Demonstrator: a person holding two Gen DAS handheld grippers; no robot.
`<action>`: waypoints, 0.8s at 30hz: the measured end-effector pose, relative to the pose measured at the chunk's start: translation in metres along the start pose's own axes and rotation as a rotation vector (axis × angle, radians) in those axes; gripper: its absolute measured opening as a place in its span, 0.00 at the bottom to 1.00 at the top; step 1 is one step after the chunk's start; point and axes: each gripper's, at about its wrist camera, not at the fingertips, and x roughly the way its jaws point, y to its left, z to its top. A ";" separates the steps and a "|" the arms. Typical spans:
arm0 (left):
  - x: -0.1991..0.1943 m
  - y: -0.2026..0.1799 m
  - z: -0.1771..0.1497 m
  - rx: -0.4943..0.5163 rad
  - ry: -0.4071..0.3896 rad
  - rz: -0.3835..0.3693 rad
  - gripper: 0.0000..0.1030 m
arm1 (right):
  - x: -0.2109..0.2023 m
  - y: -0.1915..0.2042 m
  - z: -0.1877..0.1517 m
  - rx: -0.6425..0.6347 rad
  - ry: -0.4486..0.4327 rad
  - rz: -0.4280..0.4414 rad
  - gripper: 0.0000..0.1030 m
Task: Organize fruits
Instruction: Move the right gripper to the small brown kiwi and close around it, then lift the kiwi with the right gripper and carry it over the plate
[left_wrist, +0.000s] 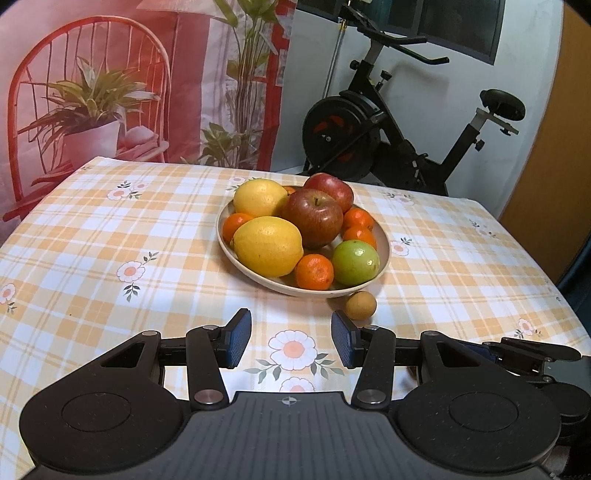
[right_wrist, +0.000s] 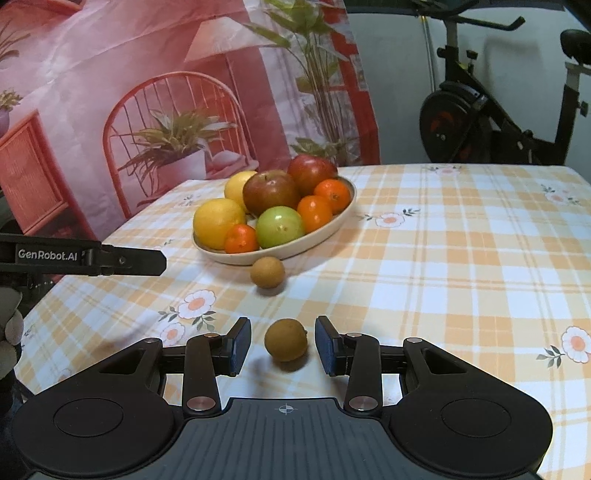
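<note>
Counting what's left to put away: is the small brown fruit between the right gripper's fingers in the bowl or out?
Out. The small brown fruit lies on the tablecloth, apart from the bowl.

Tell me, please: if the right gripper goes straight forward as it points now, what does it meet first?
Most likely the small brown fruit lying on the tablecloth between the open fingers of the right gripper. The pads do not touch it yet.

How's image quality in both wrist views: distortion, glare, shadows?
Left wrist view: strong fisheye bend at the tablecloth edges, dark corner vignette, a soft highlight on the front lemon, focus sharp. Right wrist view: same barrel warp, a soft shadow beneath the brown fruit, no blown glare.
</note>
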 end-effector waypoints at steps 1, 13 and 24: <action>0.001 0.000 0.000 0.001 0.002 0.003 0.49 | 0.001 0.000 0.000 0.001 0.007 0.001 0.33; 0.008 -0.006 0.000 0.010 0.024 0.011 0.49 | 0.004 -0.003 0.000 -0.007 0.012 -0.005 0.23; 0.030 -0.025 0.004 0.016 0.066 -0.025 0.49 | -0.014 -0.021 0.004 0.037 -0.128 -0.084 0.23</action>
